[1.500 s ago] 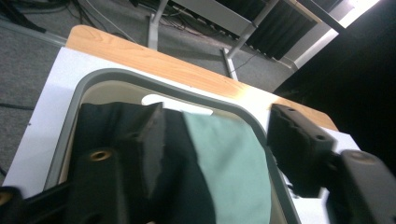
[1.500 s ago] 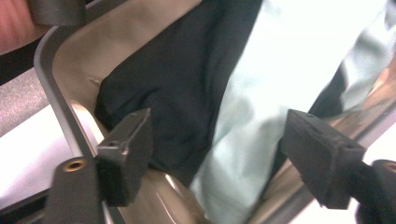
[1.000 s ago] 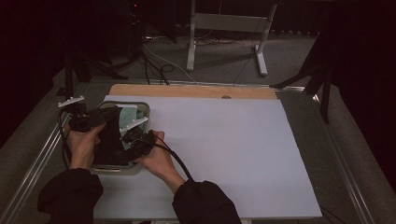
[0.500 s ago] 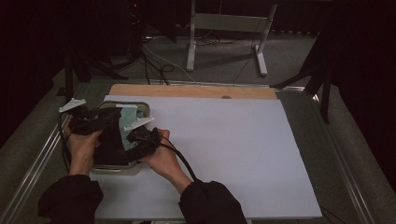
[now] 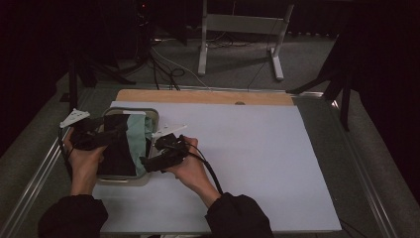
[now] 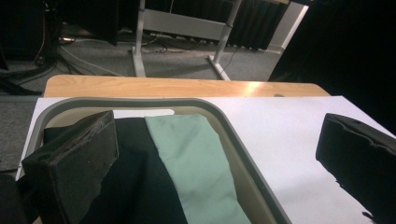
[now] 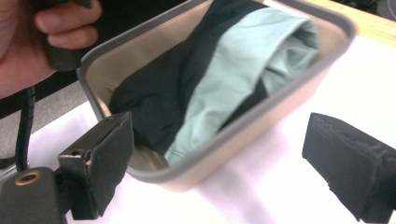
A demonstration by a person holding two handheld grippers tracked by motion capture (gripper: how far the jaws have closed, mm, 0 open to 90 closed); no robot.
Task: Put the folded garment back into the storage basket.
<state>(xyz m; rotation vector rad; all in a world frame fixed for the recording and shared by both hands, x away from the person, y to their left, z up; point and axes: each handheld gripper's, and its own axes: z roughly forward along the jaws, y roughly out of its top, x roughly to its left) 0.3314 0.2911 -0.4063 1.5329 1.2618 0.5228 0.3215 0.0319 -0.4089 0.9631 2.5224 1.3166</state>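
Cloth, black with a pale green band, lies folded inside the beige tray at the left of the white worktop. The left gripper reaches over the tray's left half with its jaws spread wide, one over the black cloth and the other out beyond the tray's far rim, gripping nothing. Compared with half a second ago, it sits a little farther in over the cloth. The right gripper has slid down along the tray's right wall toward its near corner; its jaws are likewise spread apart, straddling that wall, empty.
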